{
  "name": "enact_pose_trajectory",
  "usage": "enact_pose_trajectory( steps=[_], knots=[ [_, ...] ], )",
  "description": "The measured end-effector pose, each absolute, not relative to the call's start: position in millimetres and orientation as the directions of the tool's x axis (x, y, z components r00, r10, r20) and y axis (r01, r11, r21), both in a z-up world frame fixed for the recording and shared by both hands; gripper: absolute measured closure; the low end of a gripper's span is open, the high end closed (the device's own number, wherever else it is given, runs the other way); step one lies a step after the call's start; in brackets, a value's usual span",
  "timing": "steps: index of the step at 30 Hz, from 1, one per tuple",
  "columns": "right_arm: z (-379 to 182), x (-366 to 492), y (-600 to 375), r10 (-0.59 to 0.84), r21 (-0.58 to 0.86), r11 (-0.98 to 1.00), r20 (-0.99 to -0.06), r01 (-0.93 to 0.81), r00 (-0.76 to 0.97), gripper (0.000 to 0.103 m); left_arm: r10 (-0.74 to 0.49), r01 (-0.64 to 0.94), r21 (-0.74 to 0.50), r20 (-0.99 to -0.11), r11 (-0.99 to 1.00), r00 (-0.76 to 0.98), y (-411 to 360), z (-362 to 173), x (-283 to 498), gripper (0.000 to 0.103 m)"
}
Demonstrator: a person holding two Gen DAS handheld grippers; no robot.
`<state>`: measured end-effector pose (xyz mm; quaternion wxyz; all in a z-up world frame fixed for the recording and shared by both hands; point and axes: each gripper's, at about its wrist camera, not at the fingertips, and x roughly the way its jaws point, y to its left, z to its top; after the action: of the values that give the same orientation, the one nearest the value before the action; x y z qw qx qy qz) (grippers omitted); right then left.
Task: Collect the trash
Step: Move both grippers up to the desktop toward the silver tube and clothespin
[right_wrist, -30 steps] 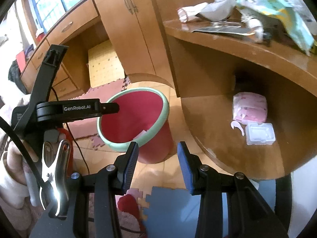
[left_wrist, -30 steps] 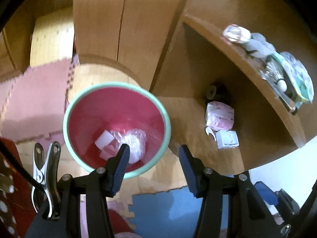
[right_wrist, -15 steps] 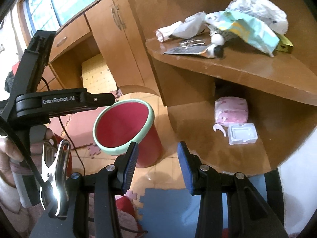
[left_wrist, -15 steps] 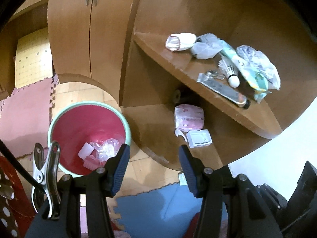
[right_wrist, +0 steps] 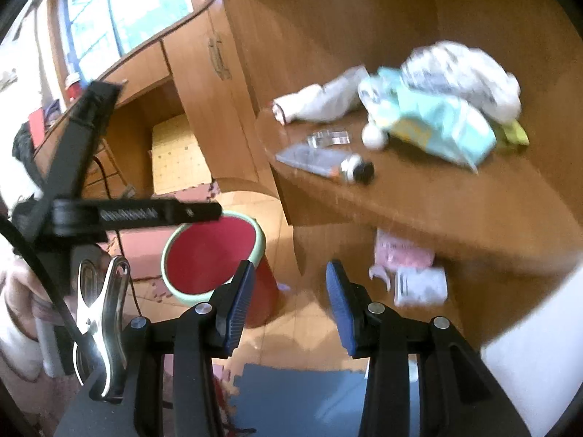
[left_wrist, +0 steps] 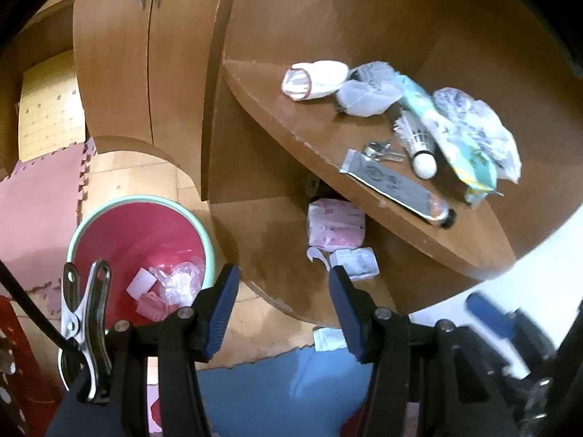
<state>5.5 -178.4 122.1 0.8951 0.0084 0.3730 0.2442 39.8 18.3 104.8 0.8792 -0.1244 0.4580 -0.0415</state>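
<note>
A red bin with a mint rim (left_wrist: 109,218) stands on the floor and holds plastic wrappers (left_wrist: 171,284); it also shows in the right wrist view (right_wrist: 211,251). Trash lies on the upper wooden shelf (left_wrist: 320,138): a white sock-like piece (left_wrist: 313,80), crumpled plastic (left_wrist: 368,94), a shuttlecock (left_wrist: 419,142), a flattened tube (left_wrist: 397,185), a teal packet (left_wrist: 462,149). A pink pack (left_wrist: 335,225) and a clear blister (left_wrist: 357,262) lie on the lower shelf. My left gripper (left_wrist: 284,309) is open and empty above the floor. My right gripper (right_wrist: 288,309) is open and empty.
Wooden cupboards (left_wrist: 145,54) stand behind the bin. Pink (left_wrist: 36,200) and blue (left_wrist: 284,393) foam mats cover the floor. A small white wrapper (left_wrist: 328,338) lies on the floor under the lower shelf. The left gripper's body (right_wrist: 109,215) crosses the right wrist view's left side.
Both grippers have risen and pulled back from the bin, so the upper shelf's trash shows more from above. The right wrist view is now motion-blurred. Both stay open.
</note>
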Motion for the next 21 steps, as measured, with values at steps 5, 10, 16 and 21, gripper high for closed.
enact_pose_trajectory(
  steps=[5,10,16,21],
  knots=[
    [141,30,-166,0.439,0.117,0.864,-0.649,-0.489,0.621,0.054,-0.17,-0.046,-0.237,-0.805,0.97,0.569,16,102,53,0.049],
    [144,58,-146,0.412,0.012,0.837,-0.672,-0.548,0.615,0.041,-0.153,-0.05,-0.219,-0.809,0.974,0.567,21,108,60,0.049],
    [135,94,-125,0.371,-0.057,0.813,-0.716,-0.579,0.592,0.041,-0.035,-0.108,-0.124,-0.799,0.986,0.6,36,106,52,0.049],
    [123,111,-114,0.344,-0.084,0.792,-0.757,-0.605,0.556,0.041,-0.034,-0.108,-0.122,-0.799,0.987,0.6,41,98,48,0.049]
  ],
)
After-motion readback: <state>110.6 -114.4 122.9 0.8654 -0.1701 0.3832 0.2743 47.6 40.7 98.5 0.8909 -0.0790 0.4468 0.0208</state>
